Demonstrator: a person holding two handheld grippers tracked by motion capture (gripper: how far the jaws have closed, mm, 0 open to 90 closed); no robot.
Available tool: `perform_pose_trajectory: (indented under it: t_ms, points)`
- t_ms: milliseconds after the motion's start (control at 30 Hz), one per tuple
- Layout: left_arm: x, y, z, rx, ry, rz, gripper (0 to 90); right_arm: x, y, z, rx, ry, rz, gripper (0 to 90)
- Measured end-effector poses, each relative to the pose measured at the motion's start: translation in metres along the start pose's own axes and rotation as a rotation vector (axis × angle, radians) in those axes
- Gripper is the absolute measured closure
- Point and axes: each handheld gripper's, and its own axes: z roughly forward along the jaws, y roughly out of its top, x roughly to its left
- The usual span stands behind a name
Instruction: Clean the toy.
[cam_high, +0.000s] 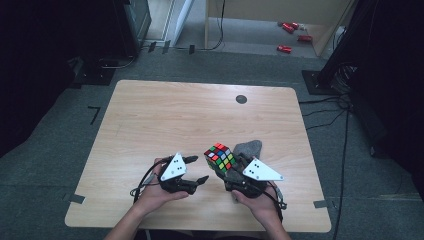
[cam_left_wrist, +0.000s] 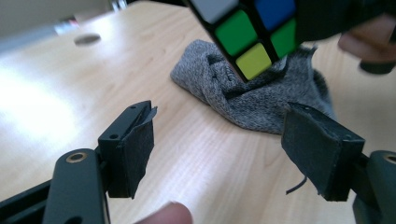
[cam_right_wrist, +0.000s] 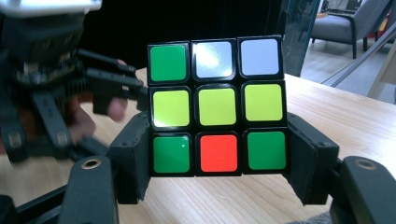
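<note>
Rubik's cube clamped in the right gripper, left gripper spread apart beside it.

The Rubik's cube (cam_right_wrist: 217, 106) sits between the right gripper (cam_right_wrist: 217, 161)'s jaws, whose pads press its bottom row from both sides, lifting it clear of the wooden table (cam_high: 150, 125) with a green, yellow and white face toward that gripper's camera. In the high view the right hand (cam_high: 260, 202) points the gripper forward and left, the cube above a grey sock (cam_high: 248, 148) lying just behind. The left gripper (cam_left_wrist: 219, 144)'s jaws stand wide, holding nothing, aimed at the sock, near the cube.
</note>
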Motion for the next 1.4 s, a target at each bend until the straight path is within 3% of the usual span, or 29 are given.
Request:
perform_pose_trajectory:
  t_ms: [67,167,267,433,567,867,1033,1133,1233,1400]
  points:
    - [-0.003,0.0,0.003,0.001,0.031,0.04,25.4,0.002,0.001,0.0,0.009,0.009,0.023,34.0]
    - [-0.004,-0.001,0.005,0.01,0.052,0.056,25.9,0.006,0.001,0.0,0.036,0.026,0.046,33.9]
    - [-0.005,-0.002,0.005,-0.001,0.077,0.089,24.6,0.007,0.003,0.003,0.038,0.053,0.122,34.0]
    - [-0.006,-0.004,0.007,-0.023,0.108,0.131,19.9,0.012,0.002,0.009,0.072,0.063,0.176,33.9]
    - [-0.009,-0.005,0.009,-0.045,0.151,0.188,17.1,0.009,0.002,0.011,0.106,0.072,0.243,33.9]
    - [-0.015,-0.004,0.007,-0.097,0.113,0.236,18.6,0.012,0.001,0.016,0.185,0.117,0.304,33.9]
    - [-0.017,-0.005,0.006,-0.085,0.1,0.246,27.3,0.012,0.0,0.019,0.205,0.133,0.341,33.9]
    - [-0.016,-0.005,0.005,-0.089,0.095,0.243,28.3,0.008,-0.002,0.019,0.201,0.157,0.414,33.8]
    - [-0.019,-0.006,0.007,-0.065,0.101,0.271,29.4,0.005,-0.004,0.021,0.231,0.171,0.463,33.7]
    - [-0.02,-0.006,0.006,-0.064,0.111,0.276,30.6,0.003,-0.005,0.022,0.238,0.18,0.488,33.7]
